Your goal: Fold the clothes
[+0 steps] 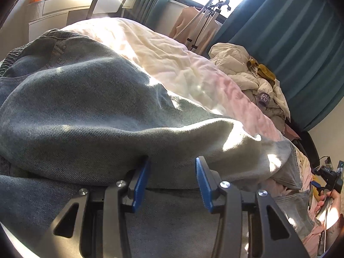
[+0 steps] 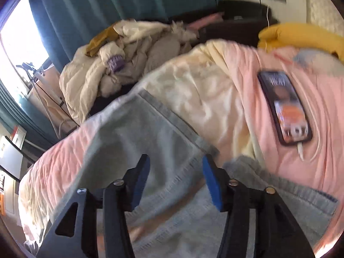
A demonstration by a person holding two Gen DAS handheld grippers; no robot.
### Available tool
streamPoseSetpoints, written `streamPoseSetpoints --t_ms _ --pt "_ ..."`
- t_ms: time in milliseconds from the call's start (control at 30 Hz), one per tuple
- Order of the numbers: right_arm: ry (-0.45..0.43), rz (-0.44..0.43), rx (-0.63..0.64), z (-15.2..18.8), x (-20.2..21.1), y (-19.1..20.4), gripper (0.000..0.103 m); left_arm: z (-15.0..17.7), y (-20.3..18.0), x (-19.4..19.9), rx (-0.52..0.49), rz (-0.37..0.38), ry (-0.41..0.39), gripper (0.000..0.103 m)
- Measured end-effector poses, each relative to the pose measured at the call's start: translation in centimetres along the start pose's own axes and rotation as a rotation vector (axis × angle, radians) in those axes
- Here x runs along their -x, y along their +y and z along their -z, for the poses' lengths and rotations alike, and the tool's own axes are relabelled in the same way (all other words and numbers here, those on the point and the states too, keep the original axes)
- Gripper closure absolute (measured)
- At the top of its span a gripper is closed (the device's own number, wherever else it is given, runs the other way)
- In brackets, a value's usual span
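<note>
Open bedsheet [image 2: 217, 99] at 12 o'clock beyond jeans [image 2: 137, 133]. Blocked at 2 o'clock by phone [image 2: 284, 107] with cable. At 10 o'clock, heaped cream duvet [image 2: 137, 49].

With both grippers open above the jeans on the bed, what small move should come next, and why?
Probably lower the right gripper onto the hemmed leg end of the jeans and close on it. Its jaws stand apart with no cloth pinched, and the leg lies flat on the pink bedcover. The left gripper is open too, beside a raised fold of denim.
</note>
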State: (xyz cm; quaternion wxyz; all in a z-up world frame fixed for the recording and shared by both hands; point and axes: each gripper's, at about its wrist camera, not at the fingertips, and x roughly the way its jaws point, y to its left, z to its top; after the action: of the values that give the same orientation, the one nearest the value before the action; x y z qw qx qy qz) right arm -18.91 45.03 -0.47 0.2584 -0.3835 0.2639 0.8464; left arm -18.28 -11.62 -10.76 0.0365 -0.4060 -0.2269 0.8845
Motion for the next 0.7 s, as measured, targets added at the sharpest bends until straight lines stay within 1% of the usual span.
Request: streamPoseSetpoints --t_ms 33,67,100,167,200,233,267,367,400,433,467,500,533,567,600,667,700 --pt "0.007 -0.028 0.011 -0.2 -0.2 0.4 0.039 0.0 0.1 -0.1 0.006 0.002 0.001 0.059" --pt "0.038 -0.064 0.027 -0.6 -0.9 1.9 0.036 0.0 0.2 -0.1 0.012 0.005 0.002 0.059" --pt "0.097 -0.1 0.037 -0.8 -2.3 3.5 0.032 -0.1 0.2 -0.2 0.019 0.007 0.002 0.059" --pt "0.224 -0.163 0.032 -0.6 -5.1 6.5 0.032 0.0 0.3 -0.2 0.024 0.014 0.001 0.059" --pt "0.278 -0.173 0.009 -0.4 -6.6 7.6 0.032 0.0 0.4 -0.2 0.025 0.018 -0.001 0.059" --pt "0.316 -0.168 -0.011 -0.3 -8.1 8.7 0.032 0.0 0.4 -0.2 0.019 0.017 -0.006 0.059" --pt "0.331 -0.152 -0.015 -0.3 -9.3 9.8 0.032 0.0 0.4 -0.3 0.012 0.015 -0.011 0.059" --pt "0.31 -0.035 0.064 0.0 -11.5 12.3 0.035 0.0 0.1 -0.6 -0.014 0.003 -0.023 0.059" --pt "0.31 -0.001 0.065 0.1 -12.1 12.5 0.04 0.0 0.1 -0.6 -0.015 0.004 -0.028 0.059" --pt "0.31 0.032 0.062 0.2 -12.7 12.7 0.049 -0.1 0.1 -0.7 -0.017 0.005 -0.032 0.059" --pt "0.311 0.056 0.048 0.2 -13.0 12.6 0.053 -0.1 0.1 -0.8 -0.02 0.005 -0.037 0.059" --pt "0.307 0.059 0.052 0.1 -12.8 12.8 0.065 -0.2 0.1 -0.8 -0.022 0.005 -0.039 0.059" --pt "0.303 0.063 0.055 0.0 -12.5 12.9 0.087 -0.3 0.1 -0.8 -0.019 0.01 -0.042 0.059" --pt "0.298 0.064 0.057 -0.2 -12.2 13.0 0.094 -0.3 0.2 -0.7 -0.013 0.017 -0.046 0.059" --pt "0.287 0.052 0.052 -0.6 -11.4 12.9 0.098 -0.3 0.3 -0.6 -0.009 0.026 -0.049 0.059" --pt "0.262 0.026 0.042 -1.4 -9.7 12.7 0.1 -0.4 0.3 -0.3 -0.005 0.042 -0.059 0.059" --pt "0.241 -0.008 0.044 -2.0 -8.5 12.9 0.1 -0.5 0.4 -0.1 0.001 0.052 -0.066 0.059"
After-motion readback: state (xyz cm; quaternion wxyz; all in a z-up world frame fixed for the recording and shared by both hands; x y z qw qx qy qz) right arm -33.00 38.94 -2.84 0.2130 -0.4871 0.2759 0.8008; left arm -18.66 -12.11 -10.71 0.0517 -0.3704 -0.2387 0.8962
